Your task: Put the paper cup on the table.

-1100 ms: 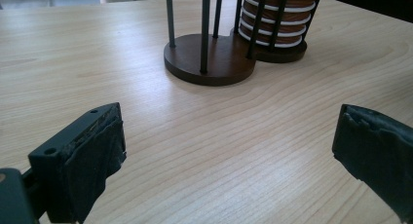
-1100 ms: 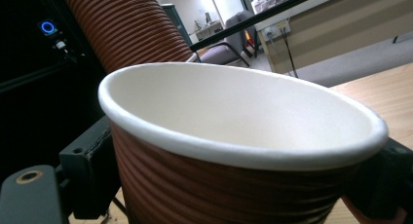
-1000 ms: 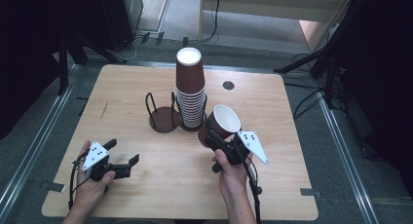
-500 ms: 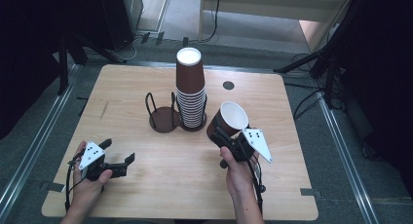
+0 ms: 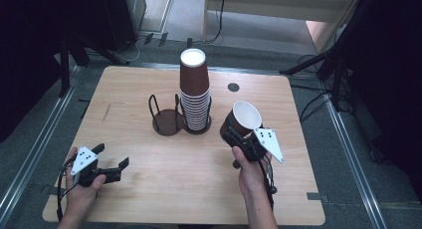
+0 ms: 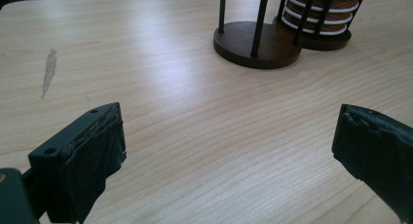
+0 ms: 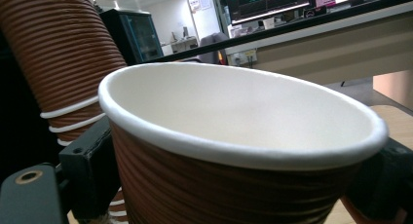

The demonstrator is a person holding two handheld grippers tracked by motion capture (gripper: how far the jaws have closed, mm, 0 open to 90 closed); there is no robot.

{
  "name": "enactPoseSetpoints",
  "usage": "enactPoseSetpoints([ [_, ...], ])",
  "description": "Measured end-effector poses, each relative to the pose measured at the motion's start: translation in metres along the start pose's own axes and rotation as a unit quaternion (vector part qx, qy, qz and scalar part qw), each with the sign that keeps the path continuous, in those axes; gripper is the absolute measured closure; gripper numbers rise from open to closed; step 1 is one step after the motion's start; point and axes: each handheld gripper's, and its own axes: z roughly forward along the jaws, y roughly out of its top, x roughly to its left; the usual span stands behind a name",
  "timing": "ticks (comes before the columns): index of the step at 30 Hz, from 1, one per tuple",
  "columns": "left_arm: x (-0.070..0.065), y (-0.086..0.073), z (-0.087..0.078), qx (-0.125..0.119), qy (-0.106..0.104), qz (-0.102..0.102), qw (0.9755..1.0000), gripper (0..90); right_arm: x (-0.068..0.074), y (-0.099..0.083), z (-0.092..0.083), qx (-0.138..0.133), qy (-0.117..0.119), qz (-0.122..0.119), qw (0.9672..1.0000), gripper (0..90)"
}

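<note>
A tall stack of upside-down brown ribbed paper cups stands in a dark wire holder at the table's middle; its side also shows at the left of the right gripper view. My right gripper is shut on a single brown cup, held tilted just right of the stack, white inside facing up. An empty twin holder sits left of the stack. My left gripper hovers open near the front left of the table, jaws wide apart over bare wood.
The wooden table has a small black round spot near its far edge and a pale scuff mark at the left. Dark stands and cables surround the table on the floor.
My right gripper has carried the single cup to the right, away from the stack. My left gripper has drifted slightly left and stays open.
</note>
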Motion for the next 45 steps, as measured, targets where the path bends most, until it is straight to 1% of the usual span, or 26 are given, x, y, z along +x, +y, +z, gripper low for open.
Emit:
enactPoseSetpoints([
  [3,0.003,-0.001,-0.003,-0.002,0.002,-0.003,1.0,0.0,-0.004,0.001,0.002,0.001,-0.006,-0.003,1.0,10.6],
  [6,0.005,-0.002,-0.006,-0.001,0.003,-0.003,1.0,0.0,-0.007,0.002,0.004,0.0,-0.011,-0.013,0.9999,10.6],
  [12,0.008,-0.004,-0.011,-0.002,0.006,-0.001,1.0,0.0,-0.013,0.003,0.009,0.003,-0.021,-0.022,0.9995,10.5],
  [13,0.009,-0.004,-0.011,-0.002,0.006,-0.005,1.0,0.0,-0.014,0.003,0.01,0.005,-0.022,-0.024,0.9995,10.5],
  [16,0.009,-0.004,-0.011,-0.001,0.005,-0.006,1.0,0.0,-0.017,0.002,0.013,0.003,-0.023,-0.032,0.9992,10.6],
  [19,0.009,-0.004,-0.011,0.0,0.005,-0.002,1.0,0.0,-0.019,0.002,0.015,0.004,-0.026,-0.037,0.999,10.5],
  [20,0.008,-0.004,-0.01,0.002,0.005,-0.001,1.0,0.0,-0.021,0.001,0.018,0.004,-0.03,-0.042,0.9987,10.5],
  [24,0.008,-0.004,-0.01,0.002,0.004,-0.002,1.0,0.0,-0.024,0.0,0.022,0.001,-0.038,-0.039,0.9985,10.6],
  [25,0.009,-0.004,-0.01,0.003,0.004,-0.003,1.0,0.0,-0.027,-0.002,0.025,-0.002,-0.045,-0.045,0.9979,10.6],
  [32,0.009,-0.004,-0.01,0.006,0.004,-0.002,1.0,0.0,-0.035,-0.006,0.031,-0.001,-0.053,-0.056,0.997,10.6],
  [33,0.009,-0.004,-0.009,0.008,0.002,-0.001,1.0,0.0,-0.036,-0.006,0.033,0.001,-0.059,-0.062,0.9964,10.6],
  [34,0.009,-0.004,-0.009,0.008,0.002,-0.001,1.0,0.0,-0.036,-0.006,0.033,0.001,-0.059,-0.062,0.9964,10.6],
  [36,0.008,-0.003,-0.009,0.009,0.002,0.0,1.0,0.0,-0.039,-0.007,0.036,0.002,-0.061,-0.071,0.9956,10.6],
  [38,0.008,-0.003,-0.008,0.011,0.002,0.0,0.9999,0.0,-0.041,-0.007,0.037,0.002,-0.066,-0.073,0.9952,10.6],
  [41,0.009,-0.003,-0.008,0.011,0.001,-0.002,0.9999,0.0,-0.045,-0.008,0.04,0.004,-0.077,-0.069,0.9946,10.6],
  [45,0.01,-0.003,-0.008,0.011,0.0,-0.006,0.9999,0.0,-0.05,-0.011,0.044,0.003,-0.082,-0.077,0.9937,10.6],
])
